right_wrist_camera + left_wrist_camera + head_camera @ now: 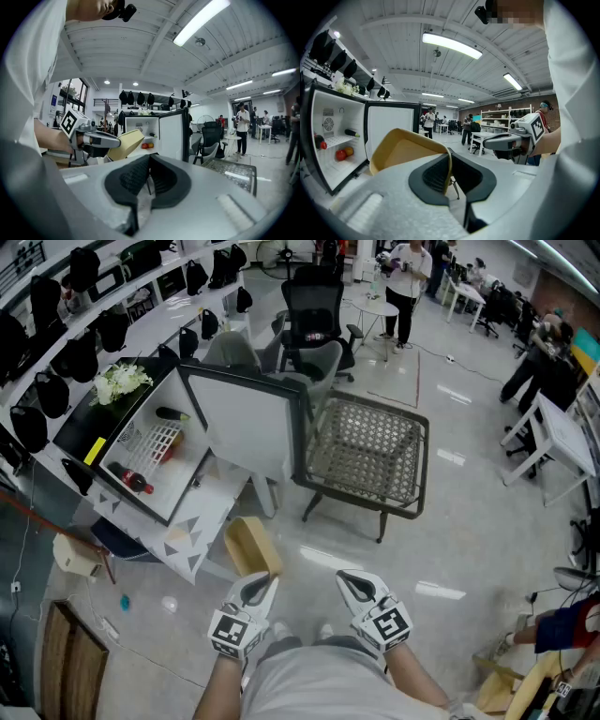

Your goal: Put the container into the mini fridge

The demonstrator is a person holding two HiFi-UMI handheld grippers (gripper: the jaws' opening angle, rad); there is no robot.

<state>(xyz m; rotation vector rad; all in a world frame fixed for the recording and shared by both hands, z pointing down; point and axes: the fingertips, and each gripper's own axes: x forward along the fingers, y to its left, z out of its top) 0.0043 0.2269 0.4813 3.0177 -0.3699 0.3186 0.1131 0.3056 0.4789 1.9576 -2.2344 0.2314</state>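
1. My left gripper [260, 583] is closed on the yellow container [249, 545]. One thin wall of it is pinched between my pads, so the jaws stand only narrowly apart.
2. The container hangs tilted in the air above the floor, in front of me. It is outside the mini fridge [344, 115], near its lower front corner.
3. The mini fridge stands to my front left, and its door [391, 124] is swung fully open.
4. Inside, a dark bottle [352, 133] lies on the shelf, and red fruits [342, 153] lie below it.
5. My right gripper [352, 583] has its jaws together with nothing between them. It is beside the left one and does not touch the container.
6. A wicker chair [370, 451] stands just right of the open door.
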